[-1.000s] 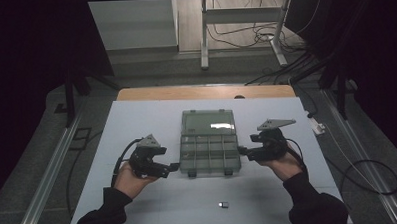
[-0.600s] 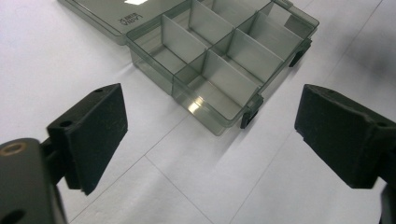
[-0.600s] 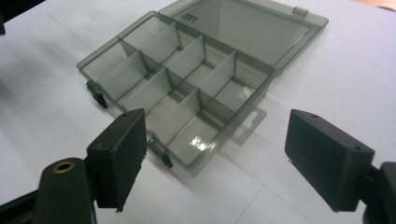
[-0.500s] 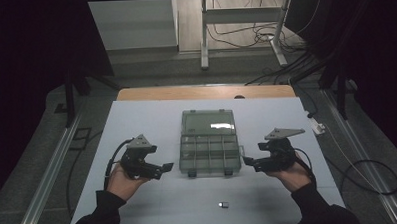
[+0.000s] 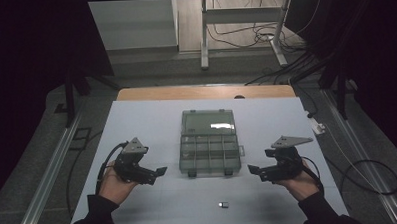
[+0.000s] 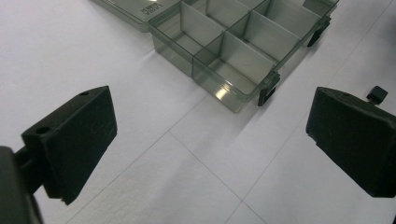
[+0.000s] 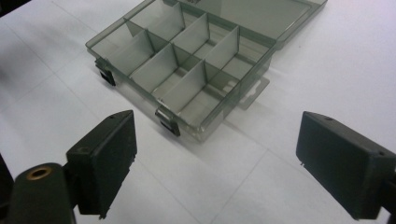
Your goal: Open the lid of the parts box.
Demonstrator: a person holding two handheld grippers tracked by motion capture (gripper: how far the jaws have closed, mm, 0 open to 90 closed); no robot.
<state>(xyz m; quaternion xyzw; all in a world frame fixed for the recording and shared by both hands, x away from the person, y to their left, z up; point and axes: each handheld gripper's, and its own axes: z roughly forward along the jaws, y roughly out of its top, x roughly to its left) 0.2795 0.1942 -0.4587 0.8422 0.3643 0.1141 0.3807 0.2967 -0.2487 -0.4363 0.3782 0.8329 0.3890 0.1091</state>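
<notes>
Both hands are drawing away from the box since a second ago, when the two grippers were sitting right at its left and right sides; now each one is well apart from it, and the box itself is staying where it was.

That organizer box is lying open in the middle of the table, a little nearer the front edge than the far edge. It is a smoky see-through case with its lid folded flat toward the far edge and its divided tray toward the person. I am seeing nothing in the compartments that face the two gripper views. Two dark latches are hanging on the tray's front wall.

To the box's left, the left gripper is hovering over the table, held in the person's left hand. Its jaws have just been opening and are now standing spread wide with only bare tabletop between them. On the other side, the right gripper is sitting in the right hand, pointing back toward the box. Its jaws too have just been opening and are spread apart, gripping nothing.

Closer to the front edge, just right of centre, a small dark piece is lying by itself, apart from the box and both grippers.
</notes>
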